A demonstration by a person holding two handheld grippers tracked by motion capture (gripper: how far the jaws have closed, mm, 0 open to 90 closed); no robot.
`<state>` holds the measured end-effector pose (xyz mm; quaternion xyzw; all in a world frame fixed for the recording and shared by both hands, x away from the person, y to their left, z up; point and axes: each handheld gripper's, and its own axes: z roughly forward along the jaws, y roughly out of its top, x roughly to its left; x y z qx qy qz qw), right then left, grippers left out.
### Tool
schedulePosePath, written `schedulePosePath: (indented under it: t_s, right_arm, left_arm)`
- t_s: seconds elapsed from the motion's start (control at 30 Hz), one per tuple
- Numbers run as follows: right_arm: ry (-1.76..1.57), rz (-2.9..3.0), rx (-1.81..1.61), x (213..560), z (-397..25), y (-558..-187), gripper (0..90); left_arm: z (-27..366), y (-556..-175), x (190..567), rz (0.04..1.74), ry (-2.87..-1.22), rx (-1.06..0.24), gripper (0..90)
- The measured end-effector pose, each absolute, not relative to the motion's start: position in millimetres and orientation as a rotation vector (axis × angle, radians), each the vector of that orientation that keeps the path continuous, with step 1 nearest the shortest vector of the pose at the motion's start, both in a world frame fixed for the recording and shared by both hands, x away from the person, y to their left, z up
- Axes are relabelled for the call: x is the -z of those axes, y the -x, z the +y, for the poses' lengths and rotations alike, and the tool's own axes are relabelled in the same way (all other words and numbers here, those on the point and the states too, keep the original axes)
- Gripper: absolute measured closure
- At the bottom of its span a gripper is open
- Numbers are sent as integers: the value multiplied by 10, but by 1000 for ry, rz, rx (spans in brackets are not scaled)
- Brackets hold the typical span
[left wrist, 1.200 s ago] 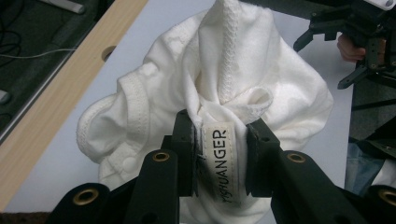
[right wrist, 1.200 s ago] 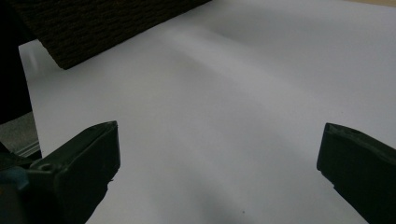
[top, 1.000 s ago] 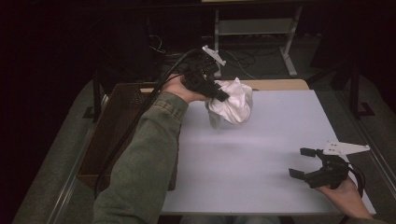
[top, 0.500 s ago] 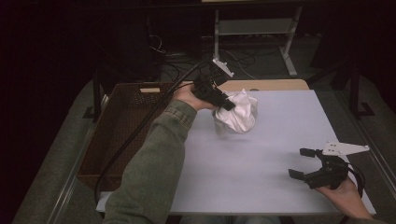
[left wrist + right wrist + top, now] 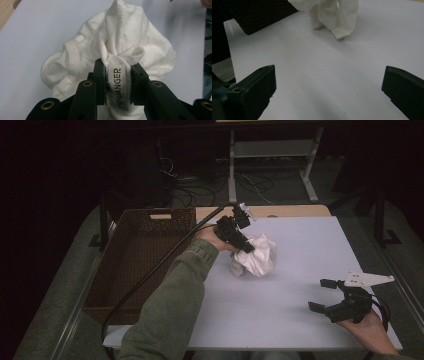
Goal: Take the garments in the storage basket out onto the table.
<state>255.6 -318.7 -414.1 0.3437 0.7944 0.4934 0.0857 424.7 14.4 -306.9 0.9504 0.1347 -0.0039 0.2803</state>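
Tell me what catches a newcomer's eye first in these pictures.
First, the crumpled white garment at the middle of the pale table, pinched at its label by the left gripper. Next, the brown woven basket along the table's left edge. Then the right gripper, open and holding nothing, near the table's front right corner.

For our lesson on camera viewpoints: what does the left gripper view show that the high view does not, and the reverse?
Left gripper view: a printed label pinched between the jaws, plus stitched hems. High view: the brown woven basket and the open right hand-held gripper. Both: the crumpled white cloth garment held by the left hand-held gripper over the pale table top.
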Motion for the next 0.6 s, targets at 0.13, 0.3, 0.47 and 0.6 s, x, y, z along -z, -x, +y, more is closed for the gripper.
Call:
schedulePosePath:
  t_s: [0.13, 0.3, 0.47, 0.6]
  right_arm:
    - [-1023, 2370, -1469, 4142, -3185, -2555, 0]
    - [-1021, 2375, -1466, 4144, -3184, -2559, 0]
    - [-1025, 2381, -1461, 4146, -3179, -2558, 0]
    - [-1024, 2386, -1459, 4151, -3170, -2561, 0]
  left_arm:
    - [124, -4248, 3160, 360, -2566, 14, 700]
    - [99, -4233, 3247, 371, -2579, 10, 698]
    - [96, -4252, 3370, 382, -2616, 20, 695]
    - [117, -4256, 3459, 399, -2638, 27, 692]
